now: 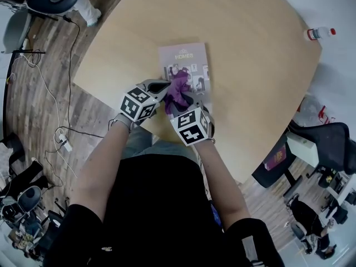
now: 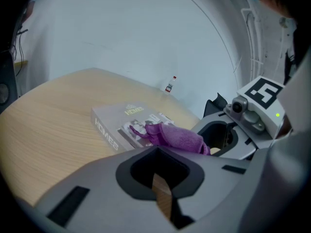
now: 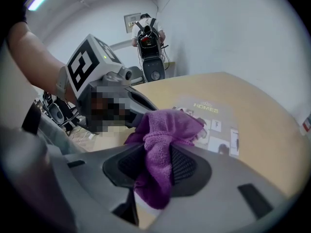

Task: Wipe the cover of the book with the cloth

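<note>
1. Head view: a round light-wood table (image 1: pixel 239 32) fills the upper frame. The grey book (image 1: pixel 186 57), titled "HOMES", lies flat at centre, close to the table's near edge.
2. Both grippers sit at the book's lower end. The left gripper (image 1: pixel 159 86) is at its lower left corner and the right gripper (image 1: pixel 187 101) is over its lower half.
3. A purple cloth (image 1: pixel 178 89) is bunched on the cover, between the two tools.
4. A small bottle (image 1: pixel 319 34) lies at the table's right edge, well apart from the book.
5. Left gripper view: the left gripper (image 2: pixel 158 181) has its jaws drawn together, with only a thin slit of tabletop showing. Nothing is held between them.
6. The book (image 2: pixel 114 125) lies just beyond the jaws, spine toward the camera. The cloth (image 2: pixel 179 138) is draped on its right part, running back into the right gripper (image 2: pixel 224 139).
7. The bottle (image 2: pixel 170 85) shows at the table's far rim.
8. Right gripper view: the right gripper (image 3: pixel 156 176) is clamped on the cloth (image 3: pixel 160 144), which is pinched between the ribbed pads. A fold rises above the jaws and a tail hangs below.
9. The book (image 3: pixel 216 125) lies right of centre, beyond the cloth. The left gripper (image 3: pixel 138 101) reaches in from upper left.
</note>
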Action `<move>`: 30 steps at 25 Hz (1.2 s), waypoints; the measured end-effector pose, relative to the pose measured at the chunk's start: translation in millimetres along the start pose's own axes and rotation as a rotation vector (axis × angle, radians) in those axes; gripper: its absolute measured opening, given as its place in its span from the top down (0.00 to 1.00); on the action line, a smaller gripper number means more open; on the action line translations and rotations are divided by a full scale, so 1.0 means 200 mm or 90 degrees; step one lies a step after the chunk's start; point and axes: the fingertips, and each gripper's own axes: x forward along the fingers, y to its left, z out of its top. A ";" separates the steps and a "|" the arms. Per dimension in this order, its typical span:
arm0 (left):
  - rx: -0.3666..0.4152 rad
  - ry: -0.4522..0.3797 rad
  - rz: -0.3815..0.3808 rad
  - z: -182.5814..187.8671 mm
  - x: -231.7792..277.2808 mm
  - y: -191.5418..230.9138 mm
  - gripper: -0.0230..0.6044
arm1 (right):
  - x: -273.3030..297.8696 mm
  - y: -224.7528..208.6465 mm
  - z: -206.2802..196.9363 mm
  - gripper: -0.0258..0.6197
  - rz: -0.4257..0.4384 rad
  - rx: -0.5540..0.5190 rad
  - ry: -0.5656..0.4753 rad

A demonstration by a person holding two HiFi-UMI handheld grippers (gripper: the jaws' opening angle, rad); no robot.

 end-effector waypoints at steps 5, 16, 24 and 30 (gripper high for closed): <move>-0.001 0.001 0.004 0.00 0.00 0.00 0.94 | 0.01 0.12 -0.03 0.73 0.024 -0.029 0.007; -0.068 -0.001 0.024 0.00 0.00 0.02 0.94 | -0.12 0.11 -0.18 0.73 0.054 -0.011 0.032; -0.117 -0.020 -0.012 -0.01 -0.06 -0.13 0.94 | -0.21 -0.04 -0.27 0.73 0.033 0.052 0.023; -0.135 -0.003 -0.027 -0.12 -0.06 -0.23 0.94 | -0.29 -0.22 -0.31 0.73 -0.008 0.102 0.019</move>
